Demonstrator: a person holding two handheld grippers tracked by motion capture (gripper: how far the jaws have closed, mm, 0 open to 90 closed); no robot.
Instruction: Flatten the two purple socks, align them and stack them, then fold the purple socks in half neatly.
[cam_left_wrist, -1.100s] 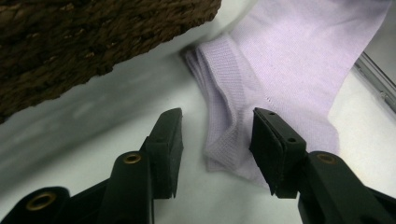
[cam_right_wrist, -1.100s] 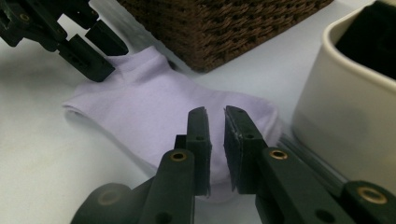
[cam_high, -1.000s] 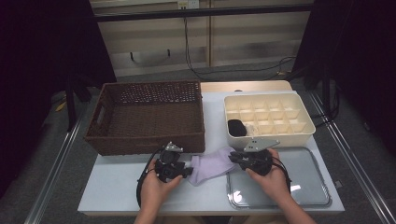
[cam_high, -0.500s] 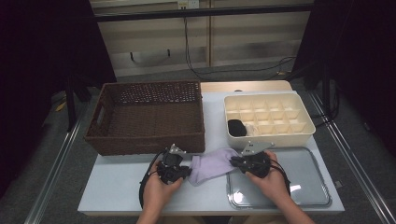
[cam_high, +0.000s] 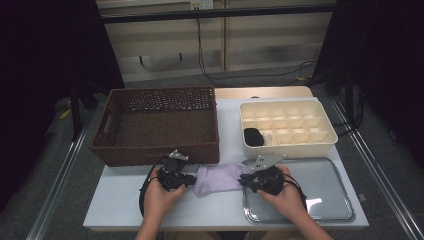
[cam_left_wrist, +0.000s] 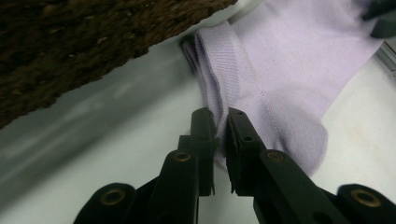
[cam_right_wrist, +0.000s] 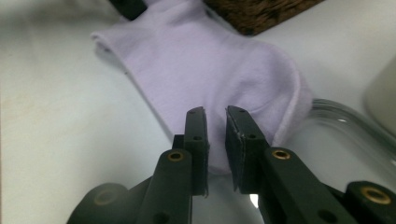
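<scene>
A lilac sock (cam_high: 220, 176) lies flat on the white table (cam_high: 120, 200) between my two grippers, just in front of the wicker basket. My left gripper (cam_high: 194, 179) has just been closing and is shut on the sock's folded cuff edge (cam_left_wrist: 210, 93), with fabric bunched between its fingertips (cam_left_wrist: 222, 116). My right gripper (cam_high: 243, 179) is at the other end, by the tray's rim. Its jaws have just been opening a little. In the right gripper view they (cam_right_wrist: 215, 114) stand slightly apart over the sock's (cam_right_wrist: 210, 70) flat near edge, and the pads do not pinch it.
A dark wicker basket (cam_high: 160, 125) stands at the back left, its wall close to the sock (cam_left_wrist: 70, 46). A cream divided box (cam_high: 330, 145) at the back right holds a black item (cam_high: 253, 136). A shiny metal tray (cam_high: 325, 200) lies under my right hand.
The left gripper has edged toward the sock and closed on its cuff. The sock now lies lower and flatter between the grippers. The right hand has stayed in place.
</scene>
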